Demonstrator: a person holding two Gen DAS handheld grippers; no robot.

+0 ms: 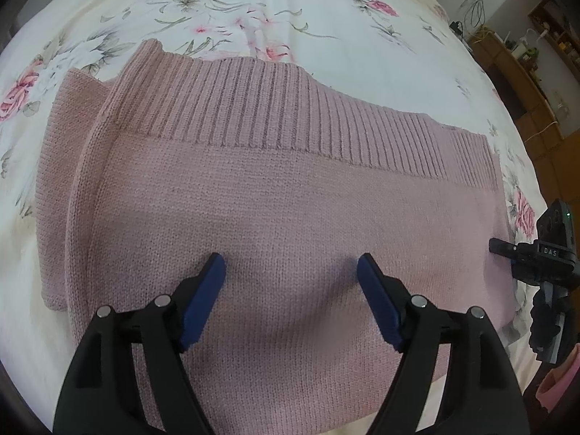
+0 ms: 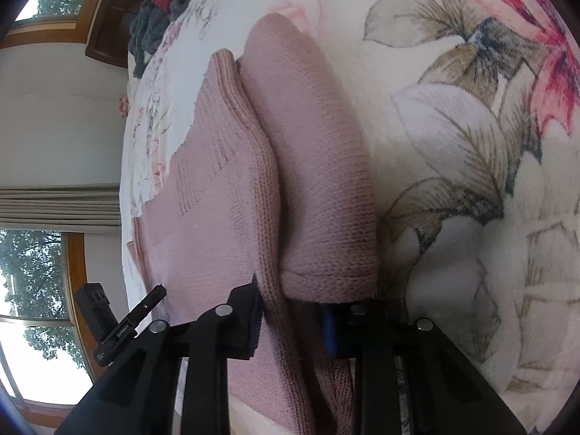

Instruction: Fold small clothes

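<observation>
Slippage is the risk: the right claw point(image 2: 290, 322) is clenched on the sweater's point(image 1: 275, 217) thick side edge, and a quick pull could drag out only the top layer and skew the fold. Ahead of and beneath the released, empty left claw point(image 1: 291, 282), the pink knit lies flat on the bed point(image 1: 253, 11), ribbed hem farthest away, one sleeve point(image 2: 311, 181) tucked alongside.

Ahead of the spread left gripper point(image 1: 291, 272), only flat pink sweater point(image 1: 275, 195) and bare floral bedspread point(image 1: 253, 11) are met. Around the right gripper point(image 2: 293, 311), folded knit is crowded between the fingers; open bedspread lies to its right.
</observation>
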